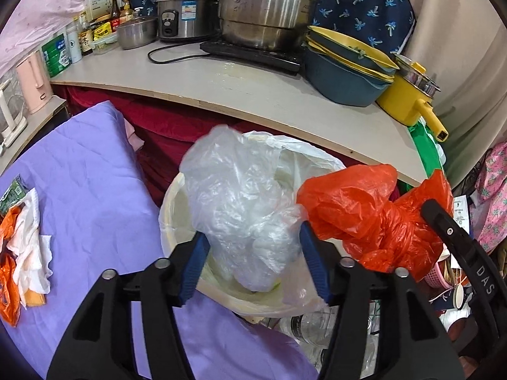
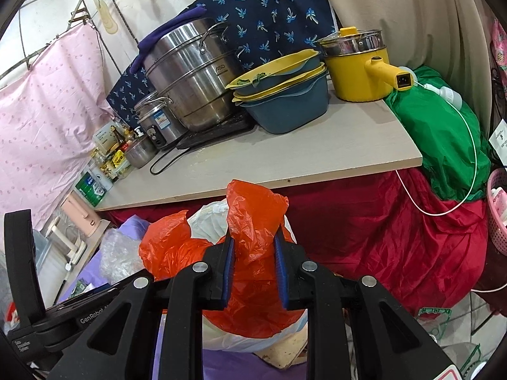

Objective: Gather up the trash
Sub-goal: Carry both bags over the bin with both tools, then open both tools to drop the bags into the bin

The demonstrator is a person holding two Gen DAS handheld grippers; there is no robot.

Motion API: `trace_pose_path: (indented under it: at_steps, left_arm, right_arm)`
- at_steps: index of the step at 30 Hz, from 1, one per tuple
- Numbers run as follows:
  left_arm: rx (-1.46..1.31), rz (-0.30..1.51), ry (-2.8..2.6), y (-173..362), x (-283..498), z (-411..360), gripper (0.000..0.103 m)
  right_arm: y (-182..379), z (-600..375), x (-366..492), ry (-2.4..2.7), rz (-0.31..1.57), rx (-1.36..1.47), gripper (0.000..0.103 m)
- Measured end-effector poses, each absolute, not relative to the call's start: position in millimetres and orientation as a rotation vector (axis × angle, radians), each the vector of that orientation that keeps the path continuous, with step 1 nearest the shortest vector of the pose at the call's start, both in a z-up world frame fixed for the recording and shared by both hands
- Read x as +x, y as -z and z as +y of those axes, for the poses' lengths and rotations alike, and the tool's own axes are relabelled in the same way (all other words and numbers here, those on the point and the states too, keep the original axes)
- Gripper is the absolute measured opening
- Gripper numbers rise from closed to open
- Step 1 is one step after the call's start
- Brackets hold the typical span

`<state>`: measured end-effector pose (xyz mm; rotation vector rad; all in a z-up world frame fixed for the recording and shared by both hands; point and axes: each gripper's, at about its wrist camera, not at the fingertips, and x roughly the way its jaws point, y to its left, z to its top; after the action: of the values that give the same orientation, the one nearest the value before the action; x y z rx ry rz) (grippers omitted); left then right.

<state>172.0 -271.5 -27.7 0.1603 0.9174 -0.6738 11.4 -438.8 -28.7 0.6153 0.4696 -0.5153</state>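
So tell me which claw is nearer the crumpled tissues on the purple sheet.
Left. The left claw hangs over the bin just right of the crumpled white tissues; the right claw is farther right.
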Motion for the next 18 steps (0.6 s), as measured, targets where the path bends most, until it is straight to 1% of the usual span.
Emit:
trace_pose_path:
  at_steps: [2,3,4,13,16,17,18]
  left_arm:
    - [0.137,0.918,0.664,28,177,-265,0.061]
    - [0.126,0.921,0.659,28,180,-261,0.064]
    - [0.115,0.919,0.652,27,183,-257,0.071]
    - [0.068,0.906,0.562,25,194,-214,0.072]
    - [0.064,0.912,0.534,28,194,-199,0.072]
    - [0.062,0.914,0.521,30,194,-193,0.072]
    - [0.064,0.914,0.515,31,193,-190,0.072]
  right_arm:
    - [30,-438,17,0.511,0.476,0.609,0.021]
    - [31,-439,19,0.509,0.478,0.608,0.021]
    - [31,-439,22,0.507,0.479,0.606,0.021]
    - [30,-430,48,0.463,0.48,0.598,0.022]
    - [37,-423,61,0.434,0.507,0.591,0.027]
    - [39,-421,64,0.43,0.514,0.593,0.03]
    - [42,-419,68,0.426,0.524,0.594,0.031]
